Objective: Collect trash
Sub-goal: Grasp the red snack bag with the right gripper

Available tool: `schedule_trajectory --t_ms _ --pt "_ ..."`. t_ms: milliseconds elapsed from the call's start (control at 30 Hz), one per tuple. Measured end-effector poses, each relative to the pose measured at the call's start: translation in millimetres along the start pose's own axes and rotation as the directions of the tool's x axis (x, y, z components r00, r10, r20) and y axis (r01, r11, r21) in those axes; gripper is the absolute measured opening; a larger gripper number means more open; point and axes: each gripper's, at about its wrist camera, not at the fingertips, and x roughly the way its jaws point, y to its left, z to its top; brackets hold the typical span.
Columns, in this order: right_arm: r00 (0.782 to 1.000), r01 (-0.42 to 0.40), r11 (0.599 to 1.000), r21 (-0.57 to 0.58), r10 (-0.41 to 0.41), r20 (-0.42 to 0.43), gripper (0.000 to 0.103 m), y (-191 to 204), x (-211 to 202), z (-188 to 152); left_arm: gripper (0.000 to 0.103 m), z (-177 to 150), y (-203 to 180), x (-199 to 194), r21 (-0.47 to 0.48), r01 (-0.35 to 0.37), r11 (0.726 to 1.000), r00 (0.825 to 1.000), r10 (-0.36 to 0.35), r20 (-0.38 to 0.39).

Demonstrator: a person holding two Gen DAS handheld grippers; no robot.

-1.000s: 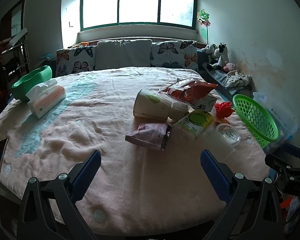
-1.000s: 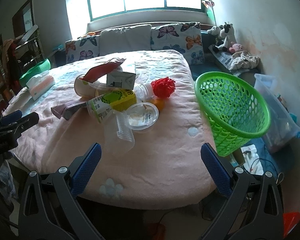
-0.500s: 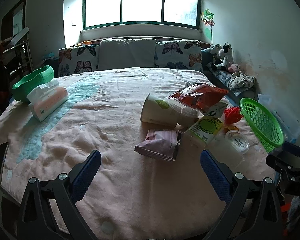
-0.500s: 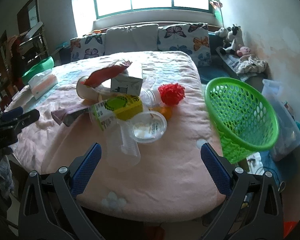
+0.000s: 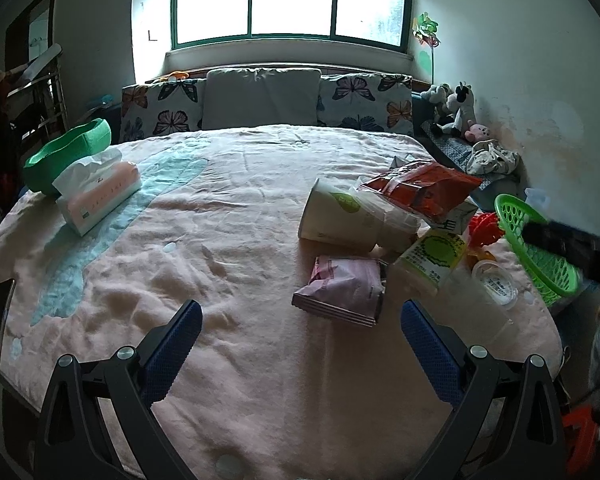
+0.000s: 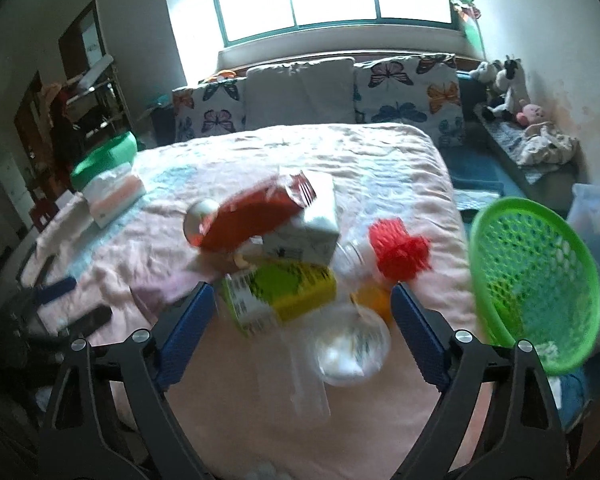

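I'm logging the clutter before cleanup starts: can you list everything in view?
basket: 1, green, off bed's right edge
red bag: 1, atop pile
paper cup: 1, white, on its side
pink packet: 1, nearest left gripper
yellow-green carton: 1, in pile
white box: 1, under red bag
clear lid: 1, near edge
red pompom: 1, beside basket
tissue box: 1, pink, bed's left
green tub: 1, behind tissues
bed: 1, pink cover
left gripper: open, empty
right gripper: open, empty
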Motion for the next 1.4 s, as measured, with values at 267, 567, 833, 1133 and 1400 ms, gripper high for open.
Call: schedule_trajectory --t_ms 267,567,833,1133,1400 --pt "0.997 -0.069 0.997 0.026 0.069 -0.017 0.080 -1.4 38.0 34.7 0.096 -0.2 1.9 15.8 -0.001 0.022 1.000 0.999 -0.022 -0.030" --pt "0.995 -0.091 0.993 0.072 0.094 -0.044 0.070 -6.4 71.7 50.1 0.096 0.7 2.0 28.4 0.009 0.053 0.999 0.998 -0.052 -0.046" --pt "0.993 -0.099 0.991 0.089 0.105 -0.061 0.043 -11.3 82.2 52.5 0.096 2.2 2.5 43.6 0.023 0.083 0.996 0.994 -0.081 -0.069" --pt "0.996 -0.087 0.994 0.069 0.087 -0.004 0.028 -10.8 65.6 52.5 0.096 3.0 -4.4 60.2 0.053 0.119 0.991 0.989 -0.114 -0.091" --pt "0.997 -0.068 0.997 0.041 0.066 0.044 0.026 -8.9 45.9 53.6 0.086 3.6 -13.7 71.3 0.082 0.125 0.989 0.988 -0.116 -0.100"
